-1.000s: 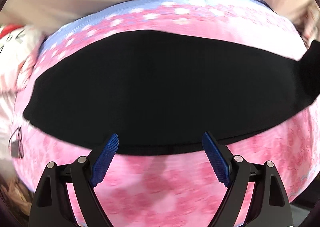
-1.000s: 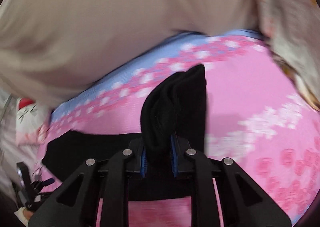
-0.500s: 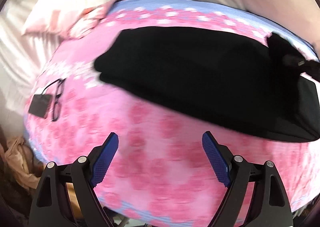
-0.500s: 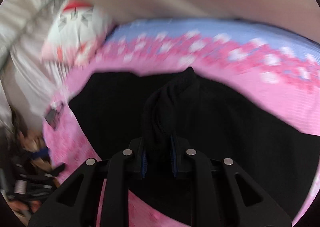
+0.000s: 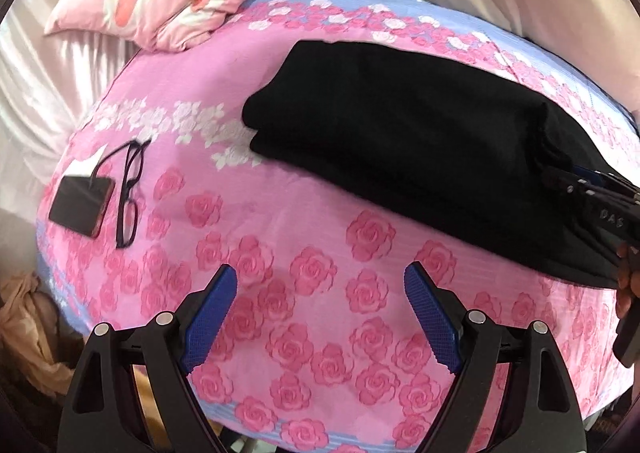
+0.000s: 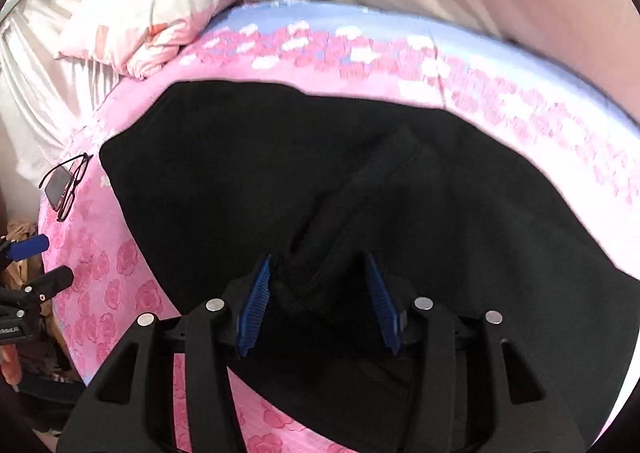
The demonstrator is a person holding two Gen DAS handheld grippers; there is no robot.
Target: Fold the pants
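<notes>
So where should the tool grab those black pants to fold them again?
Probably at the layered end nearest the glasses. There the black pants show stacked edges lying flat, so one pinch could catch every layer. The left tool hovers open over the bedspread on that side and could come in from there. The right tool, jaws opening, is letting go at the other end.

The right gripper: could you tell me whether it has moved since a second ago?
Yes. The right gripper has swung toward the pillow, carrying the pants end across; its jaws are now opening, fabric between them.
</notes>
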